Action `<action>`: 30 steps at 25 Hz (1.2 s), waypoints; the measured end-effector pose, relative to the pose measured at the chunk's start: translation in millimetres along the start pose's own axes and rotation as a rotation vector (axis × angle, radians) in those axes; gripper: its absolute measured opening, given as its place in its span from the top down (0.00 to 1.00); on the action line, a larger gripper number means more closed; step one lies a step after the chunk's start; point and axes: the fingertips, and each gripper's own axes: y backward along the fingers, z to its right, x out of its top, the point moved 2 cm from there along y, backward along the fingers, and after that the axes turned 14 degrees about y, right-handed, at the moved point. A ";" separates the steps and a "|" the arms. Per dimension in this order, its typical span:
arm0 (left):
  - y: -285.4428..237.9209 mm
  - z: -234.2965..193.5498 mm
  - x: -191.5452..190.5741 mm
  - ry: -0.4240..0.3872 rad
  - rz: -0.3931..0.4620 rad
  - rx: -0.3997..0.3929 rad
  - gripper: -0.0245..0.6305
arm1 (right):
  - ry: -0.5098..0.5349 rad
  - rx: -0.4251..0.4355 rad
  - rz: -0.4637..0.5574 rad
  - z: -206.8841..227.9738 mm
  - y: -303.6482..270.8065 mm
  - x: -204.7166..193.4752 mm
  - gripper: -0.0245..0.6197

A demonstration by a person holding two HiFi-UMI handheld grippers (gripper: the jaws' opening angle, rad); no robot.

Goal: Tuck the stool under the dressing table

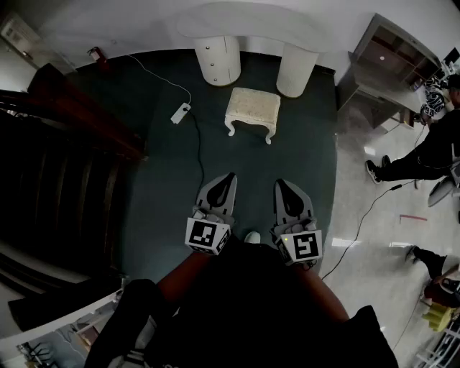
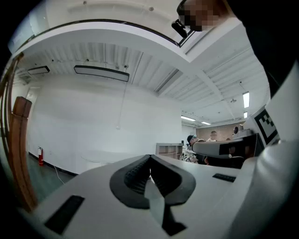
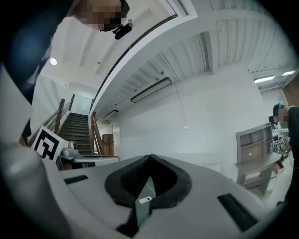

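Nothing is done yet: the stool (image 1: pixel 252 111) stands on the carpet (image 1: pixel 165 180) before the dressing table (image 1: pixel 251 20), not under it. The left gripper (image 1: pixel 229 176) and right gripper (image 1: pixel 282 182), jaws closed and empty, hover well short of it.

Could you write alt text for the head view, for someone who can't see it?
A cream stool stands on green carpet in front of a white dressing table, not tucked under it. Nearer the camera, the left tongs and right tongs point toward it side by side, both shut and empty.
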 end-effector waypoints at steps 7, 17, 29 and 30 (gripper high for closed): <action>-26.7 6.5 -13.4 0.024 -0.024 0.011 0.94 | -0.046 -0.016 0.035 30.2 10.7 -16.6 0.90; -86.5 -43.5 -35.2 0.046 -0.092 0.030 0.94 | -0.040 -0.059 -0.054 70.0 -34.0 -62.9 0.90; -221.6 -213.6 -43.3 0.175 -0.194 0.019 0.94 | 0.021 -0.075 -0.272 123.6 -233.0 -120.5 0.90; -232.7 -228.1 -41.8 0.173 -0.197 0.016 0.94 | 0.063 -0.057 -0.281 125.7 -251.0 -122.2 0.90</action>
